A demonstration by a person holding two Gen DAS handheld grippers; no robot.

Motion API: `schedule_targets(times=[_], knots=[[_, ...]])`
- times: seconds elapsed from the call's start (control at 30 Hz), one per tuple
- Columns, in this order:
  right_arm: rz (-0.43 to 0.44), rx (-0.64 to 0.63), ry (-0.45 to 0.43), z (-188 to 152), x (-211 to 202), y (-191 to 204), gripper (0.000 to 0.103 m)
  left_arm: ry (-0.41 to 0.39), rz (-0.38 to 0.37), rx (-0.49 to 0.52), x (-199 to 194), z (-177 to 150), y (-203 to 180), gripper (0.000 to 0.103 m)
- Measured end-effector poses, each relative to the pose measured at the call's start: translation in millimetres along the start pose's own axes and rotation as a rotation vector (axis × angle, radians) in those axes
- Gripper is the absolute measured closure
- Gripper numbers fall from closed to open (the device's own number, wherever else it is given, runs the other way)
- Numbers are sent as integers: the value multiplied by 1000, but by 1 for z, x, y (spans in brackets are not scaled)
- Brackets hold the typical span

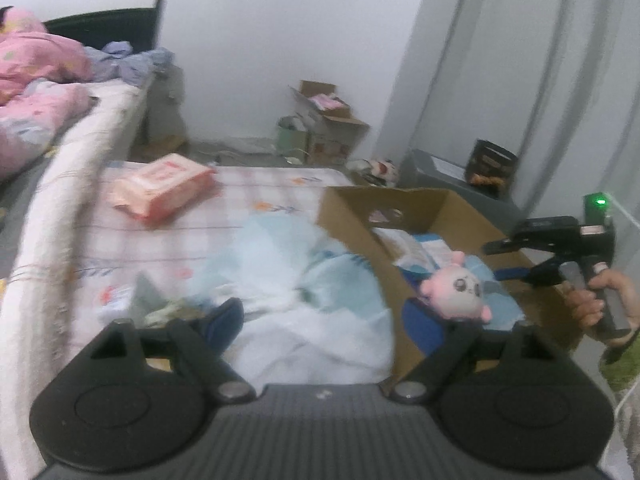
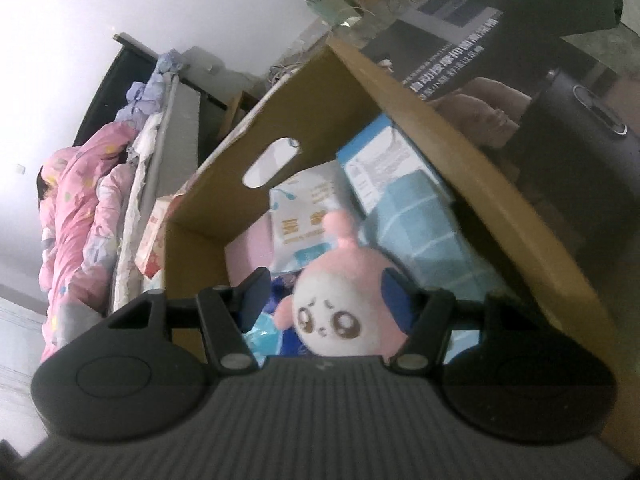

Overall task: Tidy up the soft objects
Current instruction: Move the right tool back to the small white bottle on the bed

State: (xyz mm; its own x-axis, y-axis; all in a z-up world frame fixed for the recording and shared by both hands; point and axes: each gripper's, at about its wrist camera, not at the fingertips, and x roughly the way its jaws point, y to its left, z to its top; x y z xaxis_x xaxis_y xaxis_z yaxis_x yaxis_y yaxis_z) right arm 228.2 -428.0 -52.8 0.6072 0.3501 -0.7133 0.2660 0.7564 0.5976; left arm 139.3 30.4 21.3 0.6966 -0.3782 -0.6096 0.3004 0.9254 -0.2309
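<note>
Jaws, right: right gripper (image 2: 322,300) has its fingers on either side of the pink plush toy (image 2: 340,316), and they look pressed into its sides, though the right finger is half hidden behind the plush, so I judge it a grip rather than see it for certain.
Jaws, left: left gripper (image 1: 326,320) is spread wide with nothing pinched; only a pale blue bundle of cloth or plastic (image 1: 304,300) lies beneath the gap.
Toy's place: over the open cardboard box (image 2: 460,128), at its near end, above the packets already inside.
Box contents: a white and blue soft pack (image 2: 308,216), a blue checked pack (image 2: 416,216) and a blue-edged carton (image 2: 380,164) towards the far wall with the hand-hole.
Handling: the toy looks light, squashy and a bit springy; take it across the round head, where the stuffing fills the grip, not by the small ear, which would slip out.
Still outside: a pink wrapped pack (image 1: 160,188) lies near the far left corner of the checked sheet (image 1: 256,196).
Surface: a soft low bed with the box standing along its right edge; nothing will rest quite level.
Room: a higher bed with a pink quilt (image 1: 36,64) to the left, cartons against the back wall, a grey curtain on the right.
</note>
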Motion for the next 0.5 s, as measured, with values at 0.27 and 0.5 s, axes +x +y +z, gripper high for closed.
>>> schedule_targets(times=[0.27, 0.5], knots=[[113, -214, -18, -49, -45, 78, 41, -23, 121, -54, -47, -37, 43, 10], [240, -409, 92, -103, -42, 172, 41, -32, 181, -120, -65, -65, 68, 10]])
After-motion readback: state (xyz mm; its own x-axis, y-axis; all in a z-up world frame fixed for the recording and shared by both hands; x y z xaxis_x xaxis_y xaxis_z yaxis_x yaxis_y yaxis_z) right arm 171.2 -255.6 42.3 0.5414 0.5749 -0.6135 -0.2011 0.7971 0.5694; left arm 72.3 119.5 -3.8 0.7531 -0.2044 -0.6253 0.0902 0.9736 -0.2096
